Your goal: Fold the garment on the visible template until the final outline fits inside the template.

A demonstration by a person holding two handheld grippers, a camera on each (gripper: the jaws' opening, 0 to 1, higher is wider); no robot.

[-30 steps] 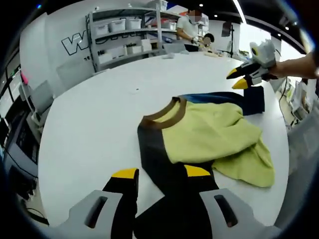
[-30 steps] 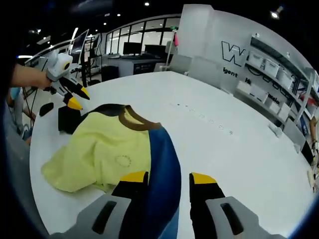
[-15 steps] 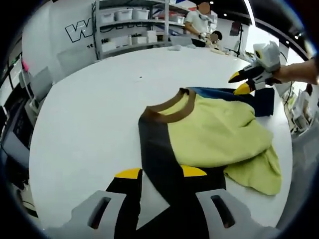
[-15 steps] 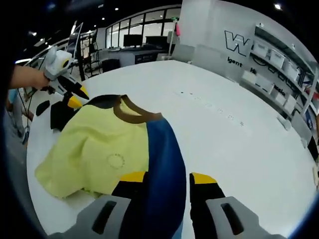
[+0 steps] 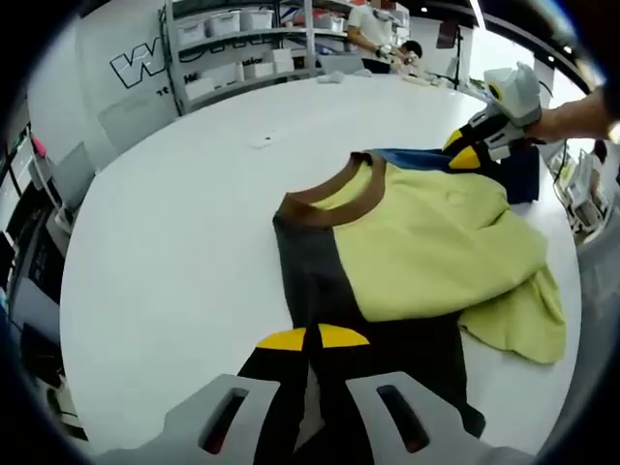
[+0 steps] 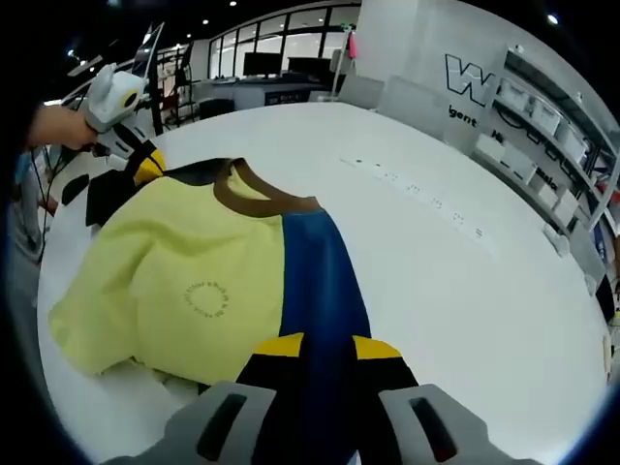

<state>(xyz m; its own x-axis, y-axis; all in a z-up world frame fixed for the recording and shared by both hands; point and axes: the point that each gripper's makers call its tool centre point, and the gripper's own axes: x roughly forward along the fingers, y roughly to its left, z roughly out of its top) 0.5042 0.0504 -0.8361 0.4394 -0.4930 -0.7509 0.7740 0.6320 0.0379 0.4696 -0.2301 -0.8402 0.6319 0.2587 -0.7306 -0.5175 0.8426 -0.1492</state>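
A yellow sweatshirt (image 5: pixel 436 232) with a brown collar (image 5: pixel 334 194) lies crumpled on the white table. It has one dark grey sleeve (image 5: pixel 315 281) and one blue sleeve (image 6: pixel 320 271). My left gripper (image 5: pixel 312 338) is shut on the dark sleeve, its yellow tips almost touching. It also appears at the far left of the right gripper view, as the left gripper (image 6: pixel 147 167) held in a hand. My right gripper (image 6: pixel 327 347) is closed on the blue sleeve. In the left gripper view the right gripper (image 5: pixel 463 152) rests on the blue sleeve's far end.
The round white table (image 5: pixel 174 223) has wide bare room left of the garment, and its edge curves close on the right. Shelves with white bins (image 5: pixel 232 48) stand behind, and people (image 5: pixel 373 24) work at the back. Small dark marks (image 6: pixel 417 194) dot the tabletop.
Both grippers have dropped onto the sleeves and their jaws have closed from open. The left took the dark sleeve and the right took the blue one. The garment looks more spread out.
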